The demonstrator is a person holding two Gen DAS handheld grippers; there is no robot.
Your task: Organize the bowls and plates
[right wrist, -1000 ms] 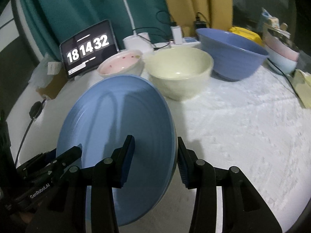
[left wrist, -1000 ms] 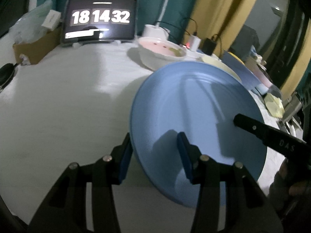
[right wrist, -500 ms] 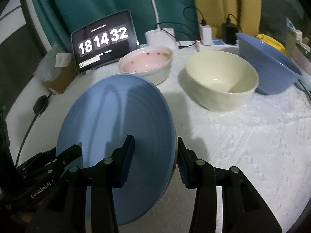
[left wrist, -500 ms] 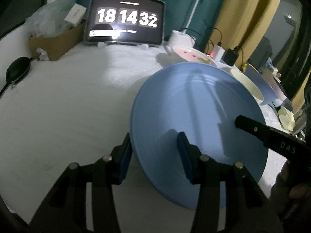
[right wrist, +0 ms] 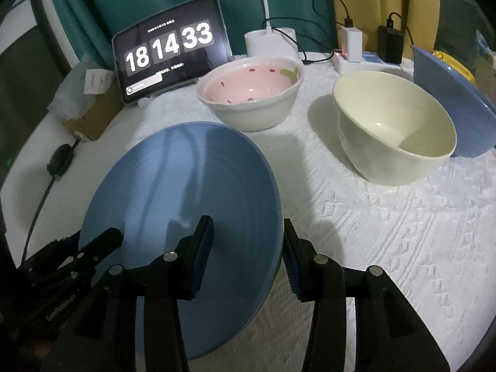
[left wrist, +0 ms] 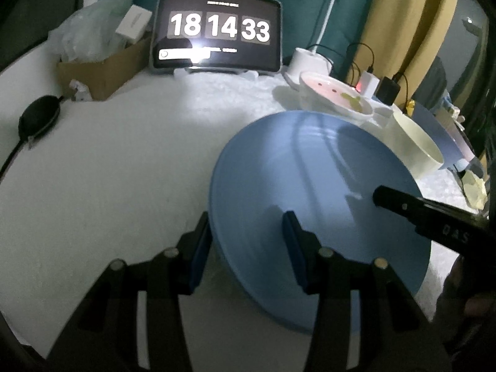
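A large round blue ceramic plate (right wrist: 186, 217) hangs tilted above the white textured tablecloth (right wrist: 387, 232), carried between two tools. The left gripper (left wrist: 246, 245) clasps the plate's rim on one side, one pad under the edge and one on the face. The right gripper (right wrist: 248, 248) straddles the opposite rim in the same way; whether its pads press firmly I cannot tell, though the plate sits between them and looks supported there.

Taking the tablet clock (right wrist: 169, 49) as the marker: a second ago the plate sat further to the right of it, close in front of the cream round bowl (right wrist: 393, 127) and the deep blue bowl (right wrist: 449, 99). Now the plate has been carried leftward and a little lower, so it sits in front of the clock and just in front of the pink-lined white bowl (right wrist: 251, 93), with the cream bowl well off to the right of the clock.

I'd judge the plate is being taken to the open cloth in front of the clock, apart from the bowls. Setting it down flat looks like the next step.
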